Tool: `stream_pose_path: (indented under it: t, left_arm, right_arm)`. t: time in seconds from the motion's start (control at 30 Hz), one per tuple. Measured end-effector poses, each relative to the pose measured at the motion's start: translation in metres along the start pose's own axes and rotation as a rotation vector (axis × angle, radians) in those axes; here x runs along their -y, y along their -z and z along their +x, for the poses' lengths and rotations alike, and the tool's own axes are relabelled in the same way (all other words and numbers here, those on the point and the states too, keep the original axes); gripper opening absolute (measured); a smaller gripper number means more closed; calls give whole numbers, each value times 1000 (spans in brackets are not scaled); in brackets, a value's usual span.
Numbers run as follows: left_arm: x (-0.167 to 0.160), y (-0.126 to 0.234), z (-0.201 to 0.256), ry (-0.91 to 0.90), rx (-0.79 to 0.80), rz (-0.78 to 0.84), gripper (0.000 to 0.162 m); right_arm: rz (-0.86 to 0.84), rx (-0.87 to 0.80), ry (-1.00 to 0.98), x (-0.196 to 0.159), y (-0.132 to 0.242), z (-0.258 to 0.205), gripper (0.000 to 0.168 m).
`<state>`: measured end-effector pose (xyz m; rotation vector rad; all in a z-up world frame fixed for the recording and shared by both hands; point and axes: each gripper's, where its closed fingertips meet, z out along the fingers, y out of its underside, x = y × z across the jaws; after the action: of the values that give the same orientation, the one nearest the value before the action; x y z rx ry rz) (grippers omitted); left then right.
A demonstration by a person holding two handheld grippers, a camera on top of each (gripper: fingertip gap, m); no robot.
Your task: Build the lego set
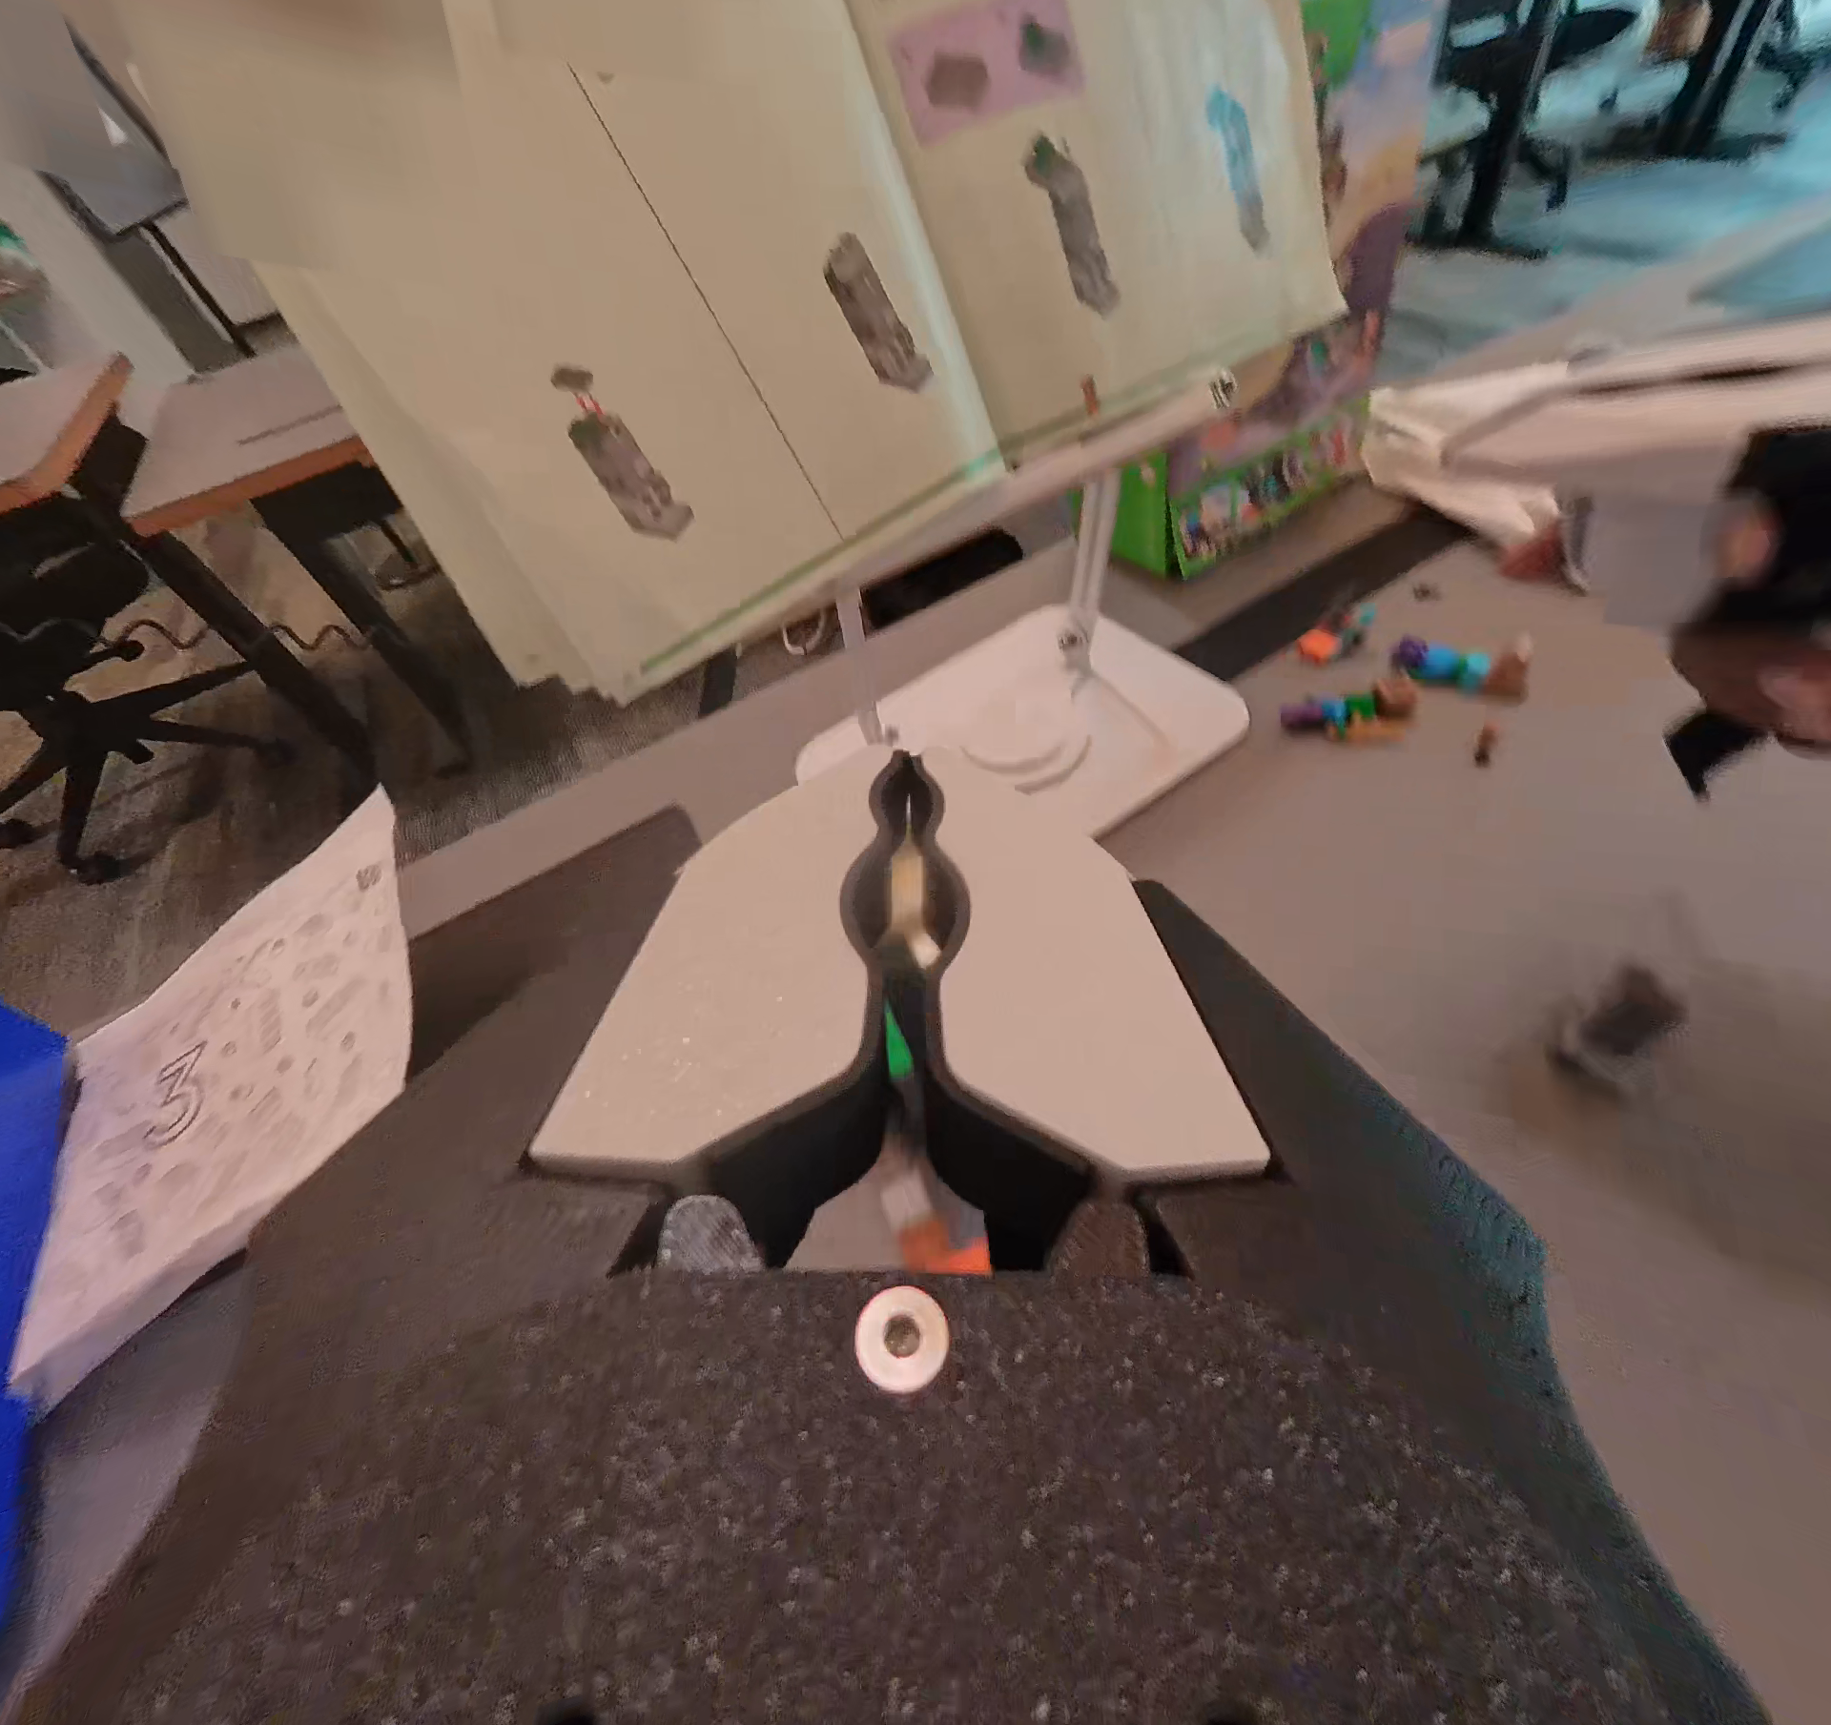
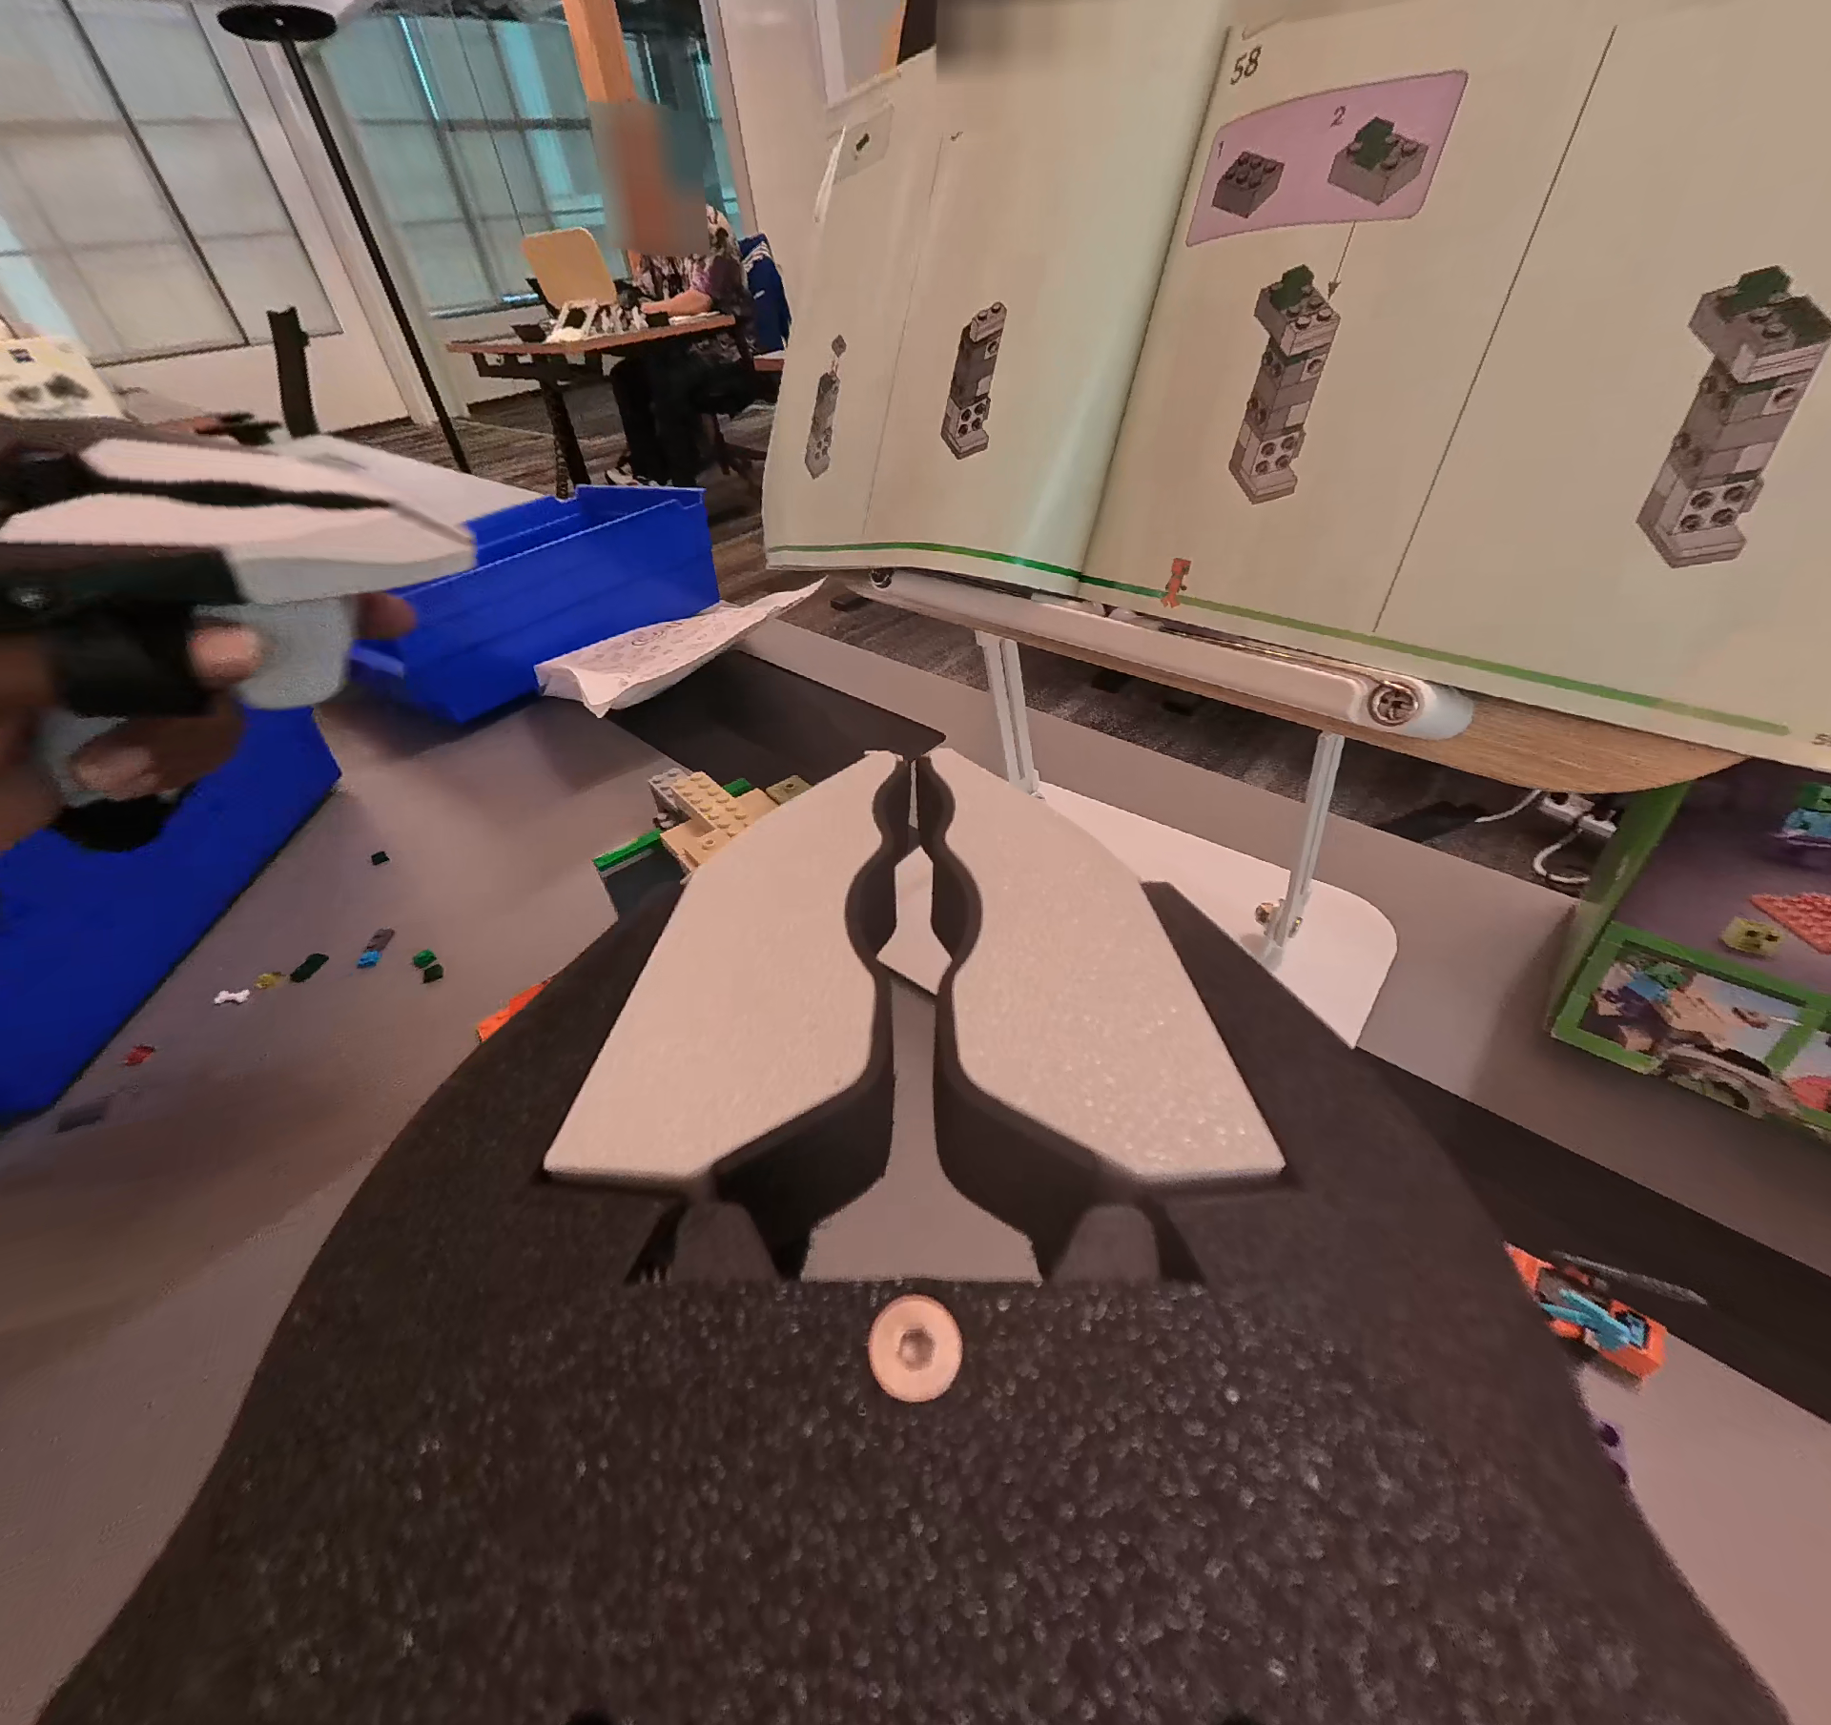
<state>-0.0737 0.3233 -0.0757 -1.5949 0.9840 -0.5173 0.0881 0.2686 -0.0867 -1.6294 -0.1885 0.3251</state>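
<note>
In the left wrist view my left gripper is shut, its fingertips touching above the grey table. Tan, green and orange brick colours show through the slot between the fingers; I cannot tell whether they are held or lie below. In the right wrist view my right gripper is shut with only a sliver between the tips, and nothing shows in it. A tan and green Lego build sits just behind its left finger. The open instruction booklet stands on a white stand. The left gripper, in a hand, hovers at the left.
Blue bins and a paper bag lie at the left. Small loose bricks are scattered on the table. A green Lego box stands at the right, and an orange and blue piece lies nearby. Small figures lie beyond the stand. Left tips to right tips: about 20 centimeters.
</note>
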Motion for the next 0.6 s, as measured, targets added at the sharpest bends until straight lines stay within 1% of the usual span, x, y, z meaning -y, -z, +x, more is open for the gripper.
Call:
stream_pose_path:
  t: [0.07, 0.13, 0.3, 0.33, 0.4, 0.43, 0.5, 0.6]
  left_arm:
    - [-14, 29, 0, -23, -42, -76, 0]
    - [-26, 59, -9, -39, -42, -132, 0]
    - [-79, 119, -43, -55, 7, -350, 0]
    - [-91, 127, -47, -42, 1, -385, 13]
    - [-120, 140, -49, -6, -47, -515, 40]
    - [-133, 143, -50, -13, -63, -565, 48]
    - [-157, 146, -50, -55, -133, -676, 55]
    - [-189, 147, -56, -149, -233, -869, 50]
  right_arm:
    - [-3, 6, -10, -1, 0, 0, 0]
    - [-9, 16, -28, -5, -2, -1, 0]
    - [-36, 58, -94, -17, -8, -4, 0]
    - [-37, 66, -106, -18, -9, -5, 0]
    - [-39, 73, -119, -19, -10, -5, 0]
    - [-41, 73, -121, -20, -10, -5, 0]
    - [-45, 73, -125, -21, -10, -5, 0]
    - [-56, 87, -133, -23, -11, -8, 0]
